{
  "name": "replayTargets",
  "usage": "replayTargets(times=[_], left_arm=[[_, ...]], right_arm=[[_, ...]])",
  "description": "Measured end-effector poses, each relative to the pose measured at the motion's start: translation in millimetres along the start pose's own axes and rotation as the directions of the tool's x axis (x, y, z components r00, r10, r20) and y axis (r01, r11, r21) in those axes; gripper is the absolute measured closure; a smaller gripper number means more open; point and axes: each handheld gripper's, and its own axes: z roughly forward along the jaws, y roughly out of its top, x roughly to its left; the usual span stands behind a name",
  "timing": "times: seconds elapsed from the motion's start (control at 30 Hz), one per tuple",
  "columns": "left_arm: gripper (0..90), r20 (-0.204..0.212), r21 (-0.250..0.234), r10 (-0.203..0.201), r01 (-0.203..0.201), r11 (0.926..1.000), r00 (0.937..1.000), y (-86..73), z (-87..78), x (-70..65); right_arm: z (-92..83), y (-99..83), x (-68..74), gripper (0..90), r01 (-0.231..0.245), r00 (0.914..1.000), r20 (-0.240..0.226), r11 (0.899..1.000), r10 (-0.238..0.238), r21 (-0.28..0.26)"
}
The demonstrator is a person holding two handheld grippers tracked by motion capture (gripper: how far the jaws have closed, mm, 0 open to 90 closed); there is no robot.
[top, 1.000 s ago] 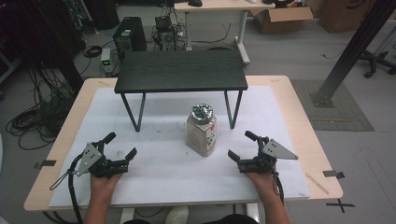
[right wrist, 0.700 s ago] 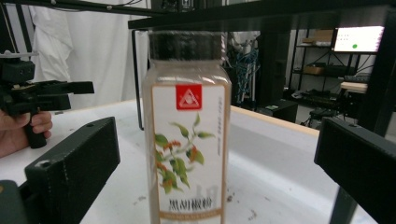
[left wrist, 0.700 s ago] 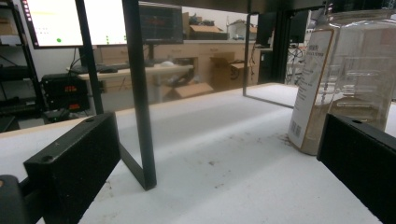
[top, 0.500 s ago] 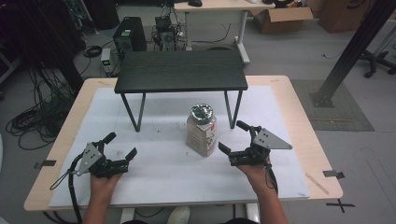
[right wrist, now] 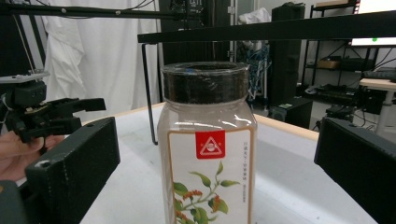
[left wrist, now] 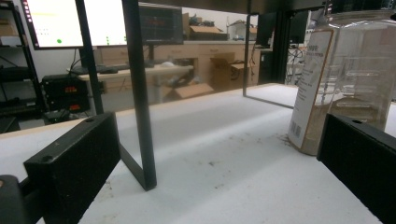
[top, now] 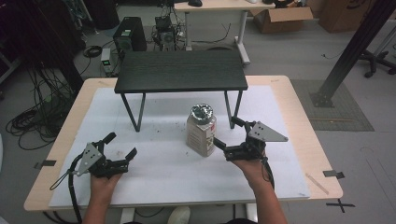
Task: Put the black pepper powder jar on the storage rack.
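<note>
One clear plastic jar point(top: 201, 129), two hand-held black grippers, one small black table point(top: 181, 71).
The jar, dark-lidded and paper-labelled, stands on the white mat point(top: 163, 163) between the right gripper's point(top: 227, 135) spread jaws; the left gripper point(top: 120, 145) is also agape.

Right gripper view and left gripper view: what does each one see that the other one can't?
Right gripper view alone: the jar's front label with a red badge and a plant drawing, its dark lid, and the left gripper, open. Left gripper view alone: the jar's side label with a barcode and lit monitors. Both: the jar, the black shelf's legs and the white table mat.
</note>
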Motion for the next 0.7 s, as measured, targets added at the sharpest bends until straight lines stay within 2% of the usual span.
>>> replayTargets(times=[0.43,0.7], left_arm=[[0.2,0.001,0.001,-0.003,0.003,1.0,1.0,0.0,0.2,0.2],[0.2,0.001,0.002,-0.005,0.005,1.0,1.0,0.0,0.1,0.4]], right_arm=[[28.0,3.9,-0.8,0.0,-0.011,0.9997,-0.022,0.999,0.012,0.048],[38.1,2.9,-2.1,0.0,-0.019,0.9995,-0.025,0.998,0.021,0.068]])
